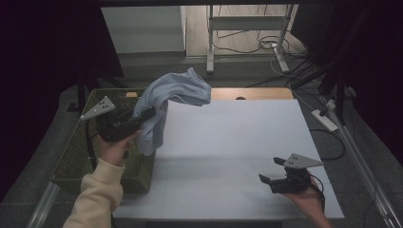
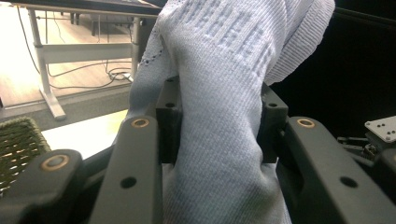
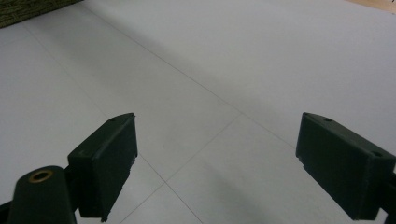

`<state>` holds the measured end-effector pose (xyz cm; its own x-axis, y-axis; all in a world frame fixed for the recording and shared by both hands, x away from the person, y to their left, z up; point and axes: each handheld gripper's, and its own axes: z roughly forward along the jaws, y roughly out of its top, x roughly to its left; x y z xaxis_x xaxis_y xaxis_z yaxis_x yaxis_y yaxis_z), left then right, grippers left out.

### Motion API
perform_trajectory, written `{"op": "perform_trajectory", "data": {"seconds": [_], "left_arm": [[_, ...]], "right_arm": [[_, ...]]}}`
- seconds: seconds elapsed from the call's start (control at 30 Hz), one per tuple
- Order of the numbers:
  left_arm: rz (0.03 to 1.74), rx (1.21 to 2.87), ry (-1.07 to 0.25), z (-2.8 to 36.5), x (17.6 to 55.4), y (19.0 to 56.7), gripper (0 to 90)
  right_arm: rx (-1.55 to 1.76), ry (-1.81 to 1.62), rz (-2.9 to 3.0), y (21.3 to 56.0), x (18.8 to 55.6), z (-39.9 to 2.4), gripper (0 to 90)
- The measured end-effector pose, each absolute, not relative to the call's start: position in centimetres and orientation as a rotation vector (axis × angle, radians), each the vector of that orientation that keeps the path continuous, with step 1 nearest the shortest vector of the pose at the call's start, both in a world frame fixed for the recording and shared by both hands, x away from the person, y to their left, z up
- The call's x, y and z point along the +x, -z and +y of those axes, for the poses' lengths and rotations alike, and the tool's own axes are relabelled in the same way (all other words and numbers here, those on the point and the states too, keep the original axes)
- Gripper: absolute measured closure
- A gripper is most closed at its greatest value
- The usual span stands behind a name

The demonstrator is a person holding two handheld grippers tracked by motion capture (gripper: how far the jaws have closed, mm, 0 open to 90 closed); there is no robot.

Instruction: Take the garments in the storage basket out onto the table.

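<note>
High view: I see my left gripper [image 1: 142,115] lifting the pale blue cloth [image 1: 176,92] between basket [image 1: 76,161] and table [image 1: 228,152]
Left gripper view: jaws clamp its ribbed knit [image 2: 219,116]
Right gripper view: my right gripper [image 3: 217,163] spread wide, holding nothing

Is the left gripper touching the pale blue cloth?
Touching: the left gripper view shows the left gripper clamped on the pale blue cloth from both sides.

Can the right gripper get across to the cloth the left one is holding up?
Probably yes: the right gripper is open, and only bare white tabletop lies between it and the pale blue cloth in the left gripper.
</note>
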<state>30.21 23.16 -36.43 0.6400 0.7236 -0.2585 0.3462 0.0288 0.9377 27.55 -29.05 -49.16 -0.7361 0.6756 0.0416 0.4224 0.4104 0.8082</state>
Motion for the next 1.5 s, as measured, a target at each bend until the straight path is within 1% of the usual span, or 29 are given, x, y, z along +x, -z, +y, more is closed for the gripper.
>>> {"op": "perform_trajectory", "data": {"seconds": [1.5], "left_arm": [[0.817,1.637,-0.285,18.3,30.1,36.8,62.2]], "right_arm": [[0.953,-1.238,2.379,49.2,27.6,-29.1,12.6]]}}
